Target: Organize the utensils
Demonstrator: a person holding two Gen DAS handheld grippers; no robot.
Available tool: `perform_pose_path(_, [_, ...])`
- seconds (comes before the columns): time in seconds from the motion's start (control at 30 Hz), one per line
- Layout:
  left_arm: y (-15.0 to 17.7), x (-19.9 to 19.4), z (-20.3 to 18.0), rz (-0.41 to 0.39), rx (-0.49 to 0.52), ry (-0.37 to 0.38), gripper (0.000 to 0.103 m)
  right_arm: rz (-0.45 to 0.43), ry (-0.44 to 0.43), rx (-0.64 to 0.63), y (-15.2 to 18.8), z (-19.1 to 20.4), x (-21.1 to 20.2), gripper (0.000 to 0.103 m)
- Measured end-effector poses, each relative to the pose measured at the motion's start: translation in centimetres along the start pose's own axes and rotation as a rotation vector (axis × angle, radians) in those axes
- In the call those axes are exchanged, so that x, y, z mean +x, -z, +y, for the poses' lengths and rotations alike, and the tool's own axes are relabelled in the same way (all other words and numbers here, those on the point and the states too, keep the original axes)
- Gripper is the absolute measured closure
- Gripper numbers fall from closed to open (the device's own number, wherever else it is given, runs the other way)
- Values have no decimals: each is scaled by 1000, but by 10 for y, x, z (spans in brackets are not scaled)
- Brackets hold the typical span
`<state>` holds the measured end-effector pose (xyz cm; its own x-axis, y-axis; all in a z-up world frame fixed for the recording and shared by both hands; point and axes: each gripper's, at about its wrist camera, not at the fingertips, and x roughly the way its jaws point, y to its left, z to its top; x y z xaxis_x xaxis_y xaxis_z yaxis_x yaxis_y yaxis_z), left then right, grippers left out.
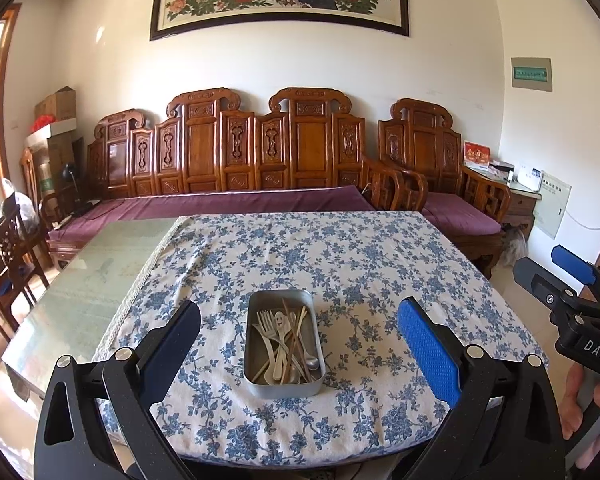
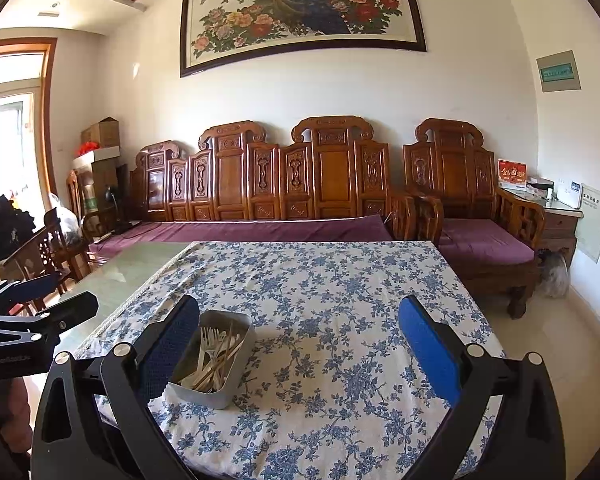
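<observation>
Metal tin [image 1: 283, 342], lower centre of the left wrist view, on the cloth-covered surface [image 1: 340, 264]: light, thin, slippery utensils [image 1: 286, 340] tangled inside. Left tongs [image 1: 298, 340] and right tongs [image 2: 300, 344] gape wide, empty. Advise gripping one handle mid-length.

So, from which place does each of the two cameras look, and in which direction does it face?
Left wrist: sits on the left gripper, facing across the table toward the wooden sofa, metal tin centred between its open fingers; the right gripper and a hand show at right.
Right wrist: sits on the right gripper, facing the same way, tin by its left finger; left gripper shows at left.
Shared: tin of utensils, floral tablecloth, sofa, peacock painting.
</observation>
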<state>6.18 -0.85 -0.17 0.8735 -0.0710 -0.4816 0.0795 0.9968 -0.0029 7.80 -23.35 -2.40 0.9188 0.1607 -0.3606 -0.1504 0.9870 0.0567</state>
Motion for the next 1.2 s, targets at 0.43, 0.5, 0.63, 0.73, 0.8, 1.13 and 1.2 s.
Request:
perform_pose_path(0.43, [1, 0, 0, -2, -2, -3, 8, -2, -4, 0, -2, 2, 0, 3])
perform_pose_path(0.5, [1, -1, -1, -4, 0, -4, 8, -4, -5, 1, -2, 2, 0, 3])
perform_pose_path(0.63, [2, -2, -1, -6, 1, -6, 8, -4, -4, 0, -2, 2, 0, 3])
perform_pose_path(0.73, [1, -2, -2, -7, 0, -5, 8, -5, -4, -1, -2, 3, 0, 3])
perform_pose_path(0.8, [2, -2, -2, -7, 1, -6, 8, -4, -4, -2, -2, 3, 0, 3])
perform_pose_path(1.13, [0, -3, -3, -10, 0, -6, 8, -4, -4, 0, -2, 3, 0, 3])
perform_pose_path(1.2, [0, -4, -3, -11, 0, -6, 8, -5, -4, -1, -2, 3, 0, 3])
